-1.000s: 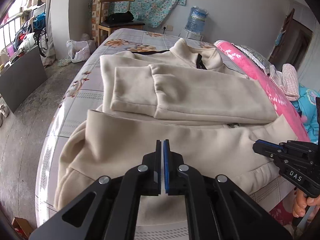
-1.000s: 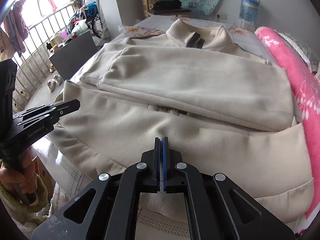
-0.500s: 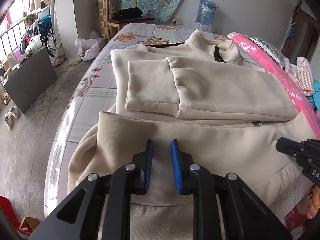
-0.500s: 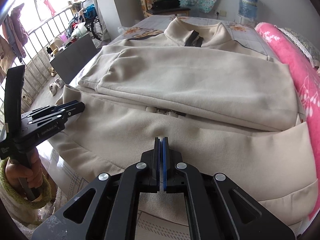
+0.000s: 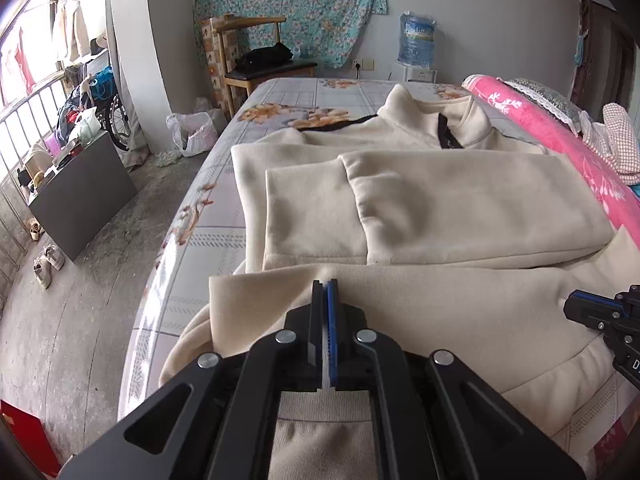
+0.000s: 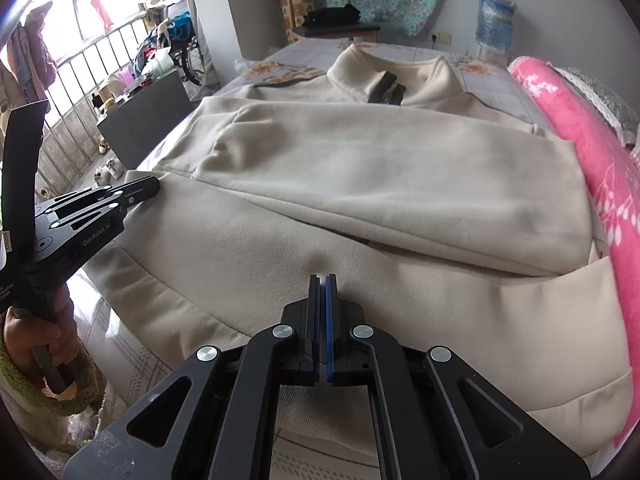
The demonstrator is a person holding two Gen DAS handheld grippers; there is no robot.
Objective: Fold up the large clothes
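A large cream sweatshirt (image 5: 440, 208) lies on the bed, collar at the far end, both sleeves folded across the chest. Its lower part is folded up toward the sleeves. My left gripper (image 5: 325, 285) is shut on the folded hem edge at the garment's left side. My right gripper (image 6: 322, 280) is shut on the cream fabric (image 6: 360, 288) further right. The left gripper also shows in the right wrist view (image 6: 136, 192), and the right gripper shows at the edge of the left wrist view (image 5: 576, 309).
The bed has a grey floral sheet (image 5: 288, 96). A pink blanket (image 5: 560, 140) lies along the right side. A wooden chair (image 5: 256, 56) and a water bottle (image 5: 416, 40) stand at the far wall. A dark cabinet (image 5: 80, 196) stands on the floor at left.
My left gripper opened half a second ago and has now shut on the hem. Both grippers have carried the lower part up toward the folded sleeves.
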